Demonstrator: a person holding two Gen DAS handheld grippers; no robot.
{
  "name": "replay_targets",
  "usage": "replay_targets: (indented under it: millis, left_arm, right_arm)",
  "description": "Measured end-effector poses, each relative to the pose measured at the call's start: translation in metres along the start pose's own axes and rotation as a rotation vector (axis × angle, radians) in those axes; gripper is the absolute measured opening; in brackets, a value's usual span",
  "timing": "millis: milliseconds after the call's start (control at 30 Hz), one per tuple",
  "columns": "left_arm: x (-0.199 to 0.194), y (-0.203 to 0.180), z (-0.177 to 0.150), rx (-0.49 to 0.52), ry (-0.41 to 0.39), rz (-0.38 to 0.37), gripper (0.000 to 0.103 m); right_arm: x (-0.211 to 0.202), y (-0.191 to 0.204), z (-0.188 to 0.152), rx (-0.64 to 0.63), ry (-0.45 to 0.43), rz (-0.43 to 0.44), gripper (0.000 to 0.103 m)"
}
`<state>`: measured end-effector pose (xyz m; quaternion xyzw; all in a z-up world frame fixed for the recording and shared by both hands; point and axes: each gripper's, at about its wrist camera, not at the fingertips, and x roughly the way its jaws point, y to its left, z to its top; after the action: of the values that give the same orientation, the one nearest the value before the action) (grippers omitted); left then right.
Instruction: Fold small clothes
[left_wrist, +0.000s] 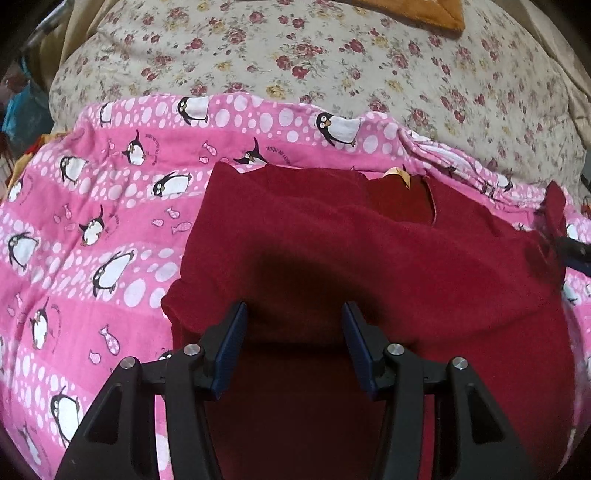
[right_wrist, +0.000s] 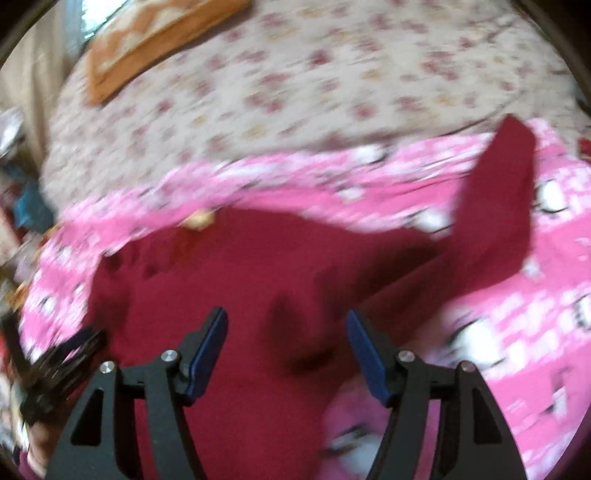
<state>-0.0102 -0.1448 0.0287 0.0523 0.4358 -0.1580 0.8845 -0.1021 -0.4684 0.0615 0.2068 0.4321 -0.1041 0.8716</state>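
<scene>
A dark red small shirt (left_wrist: 369, 258) lies on a pink penguin-print blanket (left_wrist: 92, 229), its neck opening and tan label (left_wrist: 400, 177) toward the far edge. Its left side is folded in over the body. My left gripper (left_wrist: 294, 314) is open and empty, just above the shirt's near part. In the blurred right wrist view the same shirt (right_wrist: 240, 280) lies below my right gripper (right_wrist: 287, 321), which is open and empty. One sleeve (right_wrist: 495, 206) stretches out to the far right over the blanket (right_wrist: 535, 314). The right gripper's tip shows at the left wrist view's right edge (left_wrist: 572, 251).
A floral bedsheet (left_wrist: 332, 55) covers the bed beyond the blanket. An orange cushion (left_wrist: 417, 11) lies at the far edge, also in the right wrist view (right_wrist: 147, 33). Clutter sits off the bed's left side (left_wrist: 22, 110).
</scene>
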Motion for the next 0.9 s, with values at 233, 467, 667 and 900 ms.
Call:
replay_targets:
  millis: [233, 467, 667, 900]
  left_arm:
    - [-0.001, 0.003, 0.002, -0.025, 0.002, -0.016, 0.031]
    - [0.003, 0.002, 0.004, -0.033, 0.005, -0.019, 0.031]
    - [-0.009, 0.016, 0.012, -0.116, -0.026, -0.058, 0.031]
    - [-0.024, 0.04, 0.018, -0.21, -0.08, -0.076, 0.031]
  right_arm:
    - [0.027, -0.081, 0.049, 0.141, -0.005, -0.292, 0.07]
    - [0.057, -0.12, 0.069, 0.181, 0.043, -0.344, 0.018]
    - [0.011, -0.108, 0.069, 0.097, -0.046, -0.212, 0.008]
    - [-0.069, 0.004, 0.055, -0.127, -0.118, 0.209, 0.008]
